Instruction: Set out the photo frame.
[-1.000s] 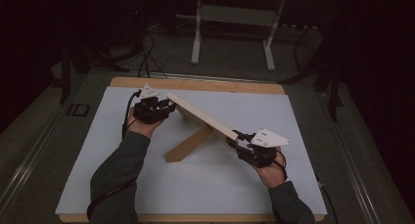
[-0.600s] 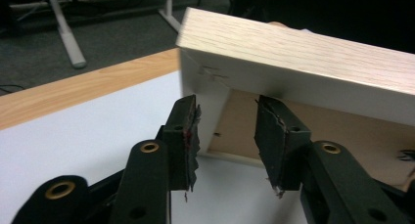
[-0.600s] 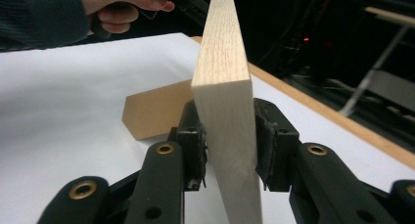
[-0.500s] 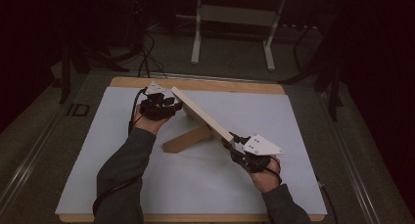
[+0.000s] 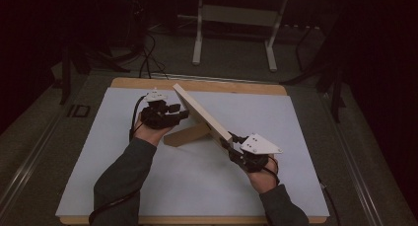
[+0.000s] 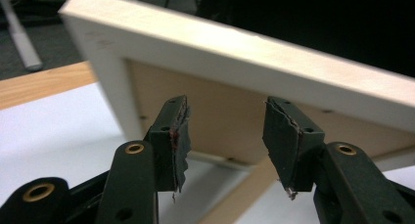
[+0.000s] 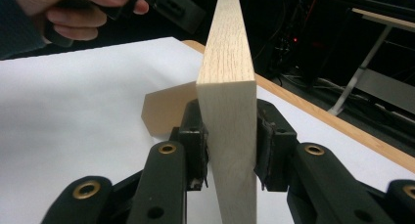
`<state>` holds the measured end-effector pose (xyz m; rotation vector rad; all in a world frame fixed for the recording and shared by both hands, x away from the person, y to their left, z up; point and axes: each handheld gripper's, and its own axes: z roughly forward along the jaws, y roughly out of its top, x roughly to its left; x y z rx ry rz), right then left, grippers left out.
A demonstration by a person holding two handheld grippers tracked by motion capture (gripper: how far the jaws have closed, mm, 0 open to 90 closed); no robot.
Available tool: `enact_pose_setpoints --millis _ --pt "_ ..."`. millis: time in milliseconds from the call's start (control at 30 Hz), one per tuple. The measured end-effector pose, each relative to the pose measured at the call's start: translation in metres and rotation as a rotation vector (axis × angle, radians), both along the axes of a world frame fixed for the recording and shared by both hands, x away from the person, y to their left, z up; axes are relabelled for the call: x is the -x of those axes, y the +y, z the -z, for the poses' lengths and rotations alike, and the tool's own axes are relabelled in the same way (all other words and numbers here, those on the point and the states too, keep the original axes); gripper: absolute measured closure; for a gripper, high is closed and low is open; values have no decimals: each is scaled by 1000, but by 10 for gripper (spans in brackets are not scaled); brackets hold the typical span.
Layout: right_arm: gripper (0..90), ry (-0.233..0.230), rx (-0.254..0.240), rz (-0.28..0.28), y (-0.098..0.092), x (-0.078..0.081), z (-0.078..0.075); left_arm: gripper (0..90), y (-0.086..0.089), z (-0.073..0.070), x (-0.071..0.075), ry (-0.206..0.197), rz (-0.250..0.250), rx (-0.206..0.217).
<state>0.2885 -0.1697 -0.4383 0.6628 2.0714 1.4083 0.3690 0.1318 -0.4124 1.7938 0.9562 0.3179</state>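
A white-covered table (image 5: 123,186) fills the lower frame. At its centre a wooden picture frame (image 5: 202,116) stands tilted on its back stand (image 5: 186,135). The right gripper (image 5: 235,148), lower right, clamps the frame's edge; the left gripper (image 5: 183,112), upper left, has just been opening, jaws released, nothing between them.

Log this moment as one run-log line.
picture frame: upright on table, back stand out | right gripper: clamped on frame edge | left gripper: jaws just opening, nothing between

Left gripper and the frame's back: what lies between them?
Nothing; in the left gripper view the left gripper stands open, short of the frame, with only air between.
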Motion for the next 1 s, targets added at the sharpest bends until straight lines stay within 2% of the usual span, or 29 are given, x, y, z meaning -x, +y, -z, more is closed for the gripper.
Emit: enact_pose_setpoints --millis 233,333,433,600,933,1000 --pt "683 4 0 -4 7 0 0 468 -7 -8 11 13 8 6" --pt "682 1 5 -10 13 1 1 431 -14 -11 14 35 7 14" --pt "681 1 5 -17 16 1 1 412 -19 -14 16 47 17 38" --pt "680 5 11 -27 22 1 1 394 -26 -19 18 55 29 61" --pt "678 15 -4 -40 35 0 1 371 -30 -22 19 66 26 67" --pt "675 18 -7 -38 38 0 1 373 -30 -22 20 59 25 66"
